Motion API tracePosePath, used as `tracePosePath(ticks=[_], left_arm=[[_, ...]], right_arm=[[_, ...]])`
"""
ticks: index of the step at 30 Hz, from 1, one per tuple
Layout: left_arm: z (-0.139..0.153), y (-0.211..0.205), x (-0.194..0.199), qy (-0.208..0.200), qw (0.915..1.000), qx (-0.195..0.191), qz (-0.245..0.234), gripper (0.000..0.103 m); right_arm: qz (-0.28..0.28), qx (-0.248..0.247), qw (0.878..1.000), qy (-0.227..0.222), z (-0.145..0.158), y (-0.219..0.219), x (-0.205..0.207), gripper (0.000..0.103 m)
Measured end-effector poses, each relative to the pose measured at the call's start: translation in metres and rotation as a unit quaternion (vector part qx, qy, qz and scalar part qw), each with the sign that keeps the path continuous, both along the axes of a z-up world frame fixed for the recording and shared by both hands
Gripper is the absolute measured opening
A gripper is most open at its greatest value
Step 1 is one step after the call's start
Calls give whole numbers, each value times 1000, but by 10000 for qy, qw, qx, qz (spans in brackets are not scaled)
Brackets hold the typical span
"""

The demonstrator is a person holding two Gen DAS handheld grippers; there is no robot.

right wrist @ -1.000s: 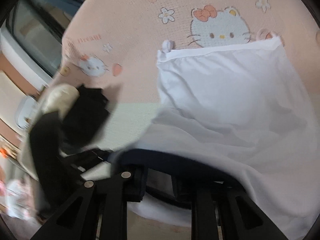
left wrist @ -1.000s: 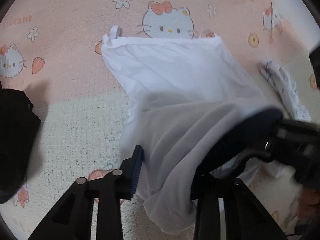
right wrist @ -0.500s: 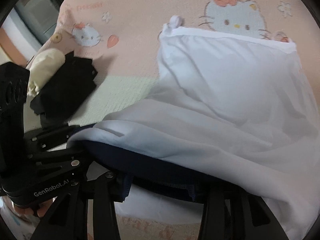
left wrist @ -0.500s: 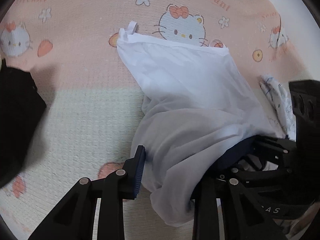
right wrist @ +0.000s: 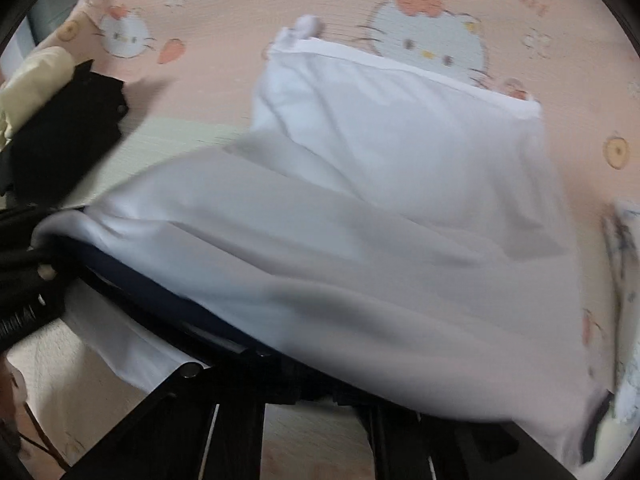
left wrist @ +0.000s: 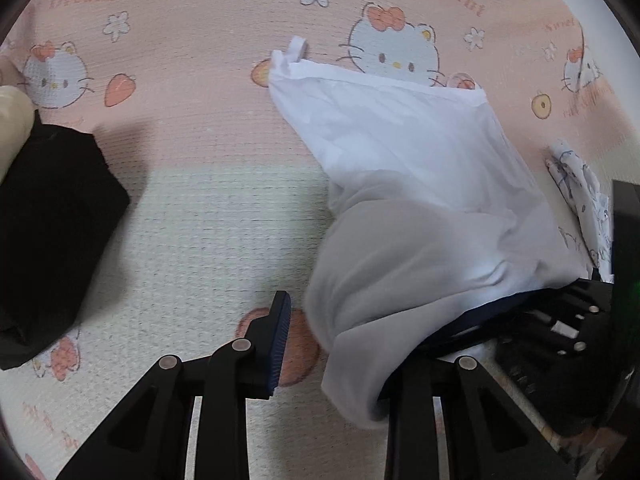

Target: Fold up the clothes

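The white garment [left wrist: 416,184] is spread up-frame on the bed mat [left wrist: 200,220], near hem draped over left tongs [left wrist: 336,344], seemingly spread apart, and right tongs [right wrist: 320,380], grip hidden.

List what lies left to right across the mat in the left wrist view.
Cream bundle at the left edge → black folded garment → white garment, its near hem lifted → patterned white cloth → the other claw's black body at the right edge.
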State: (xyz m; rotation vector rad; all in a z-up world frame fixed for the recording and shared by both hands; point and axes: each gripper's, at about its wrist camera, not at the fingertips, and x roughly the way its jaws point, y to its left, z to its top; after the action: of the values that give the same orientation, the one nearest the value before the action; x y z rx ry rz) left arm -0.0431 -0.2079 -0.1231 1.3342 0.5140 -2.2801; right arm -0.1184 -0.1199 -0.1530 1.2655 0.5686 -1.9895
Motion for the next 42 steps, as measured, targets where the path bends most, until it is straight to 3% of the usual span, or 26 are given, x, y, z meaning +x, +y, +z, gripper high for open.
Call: tracePosePath(ticks=[4, 7, 10, 13, 14, 16, 19, 27, 36, 42], left_arm=[[1, -1, 3, 29, 9998, 200, -17, 25], [2, 2, 3, 41, 9997, 218, -105, 25], [5, 6, 2, 150, 9995, 170, -217, 25], [9, 3, 4, 447, 9973, 518, -266, 25], [11, 2, 4, 535, 9962, 633, -271, 25], [13, 0, 3, 603, 9953, 700, -281, 25], [16, 0, -1, 639, 9952, 676, -295, 25], [25, -1, -6, 906, 9916, 789, -471, 22], [36, -5, -24, 1035, 9875, 1033, -593, 22], [39, 5, -31, 1001, 9889, 829, -722, 22]], right_arm=[[-286, 228, 9993, -118, -4, 23, -7, 6], [-423, 48, 9984, -384, -6, 35, -11, 6], [-351, -274, 9986, -296, 5, 41, -10, 6], [-146, -764, 9957, -503, 16, 47, -10, 16], [-97, -862, 9950, -501, 21, 46, -11, 27], [3, -941, 9950, -333, 31, 45, -10, 31], [65, -896, 9959, -135, 38, 44, -9, 31], [128, -247, 9993, -266, 14, 35, -12, 31], [-26, -390, 9988, -304, 21, 40, -23, 31], [-119, -357, 9986, -369, 22, 40, -31, 31]])
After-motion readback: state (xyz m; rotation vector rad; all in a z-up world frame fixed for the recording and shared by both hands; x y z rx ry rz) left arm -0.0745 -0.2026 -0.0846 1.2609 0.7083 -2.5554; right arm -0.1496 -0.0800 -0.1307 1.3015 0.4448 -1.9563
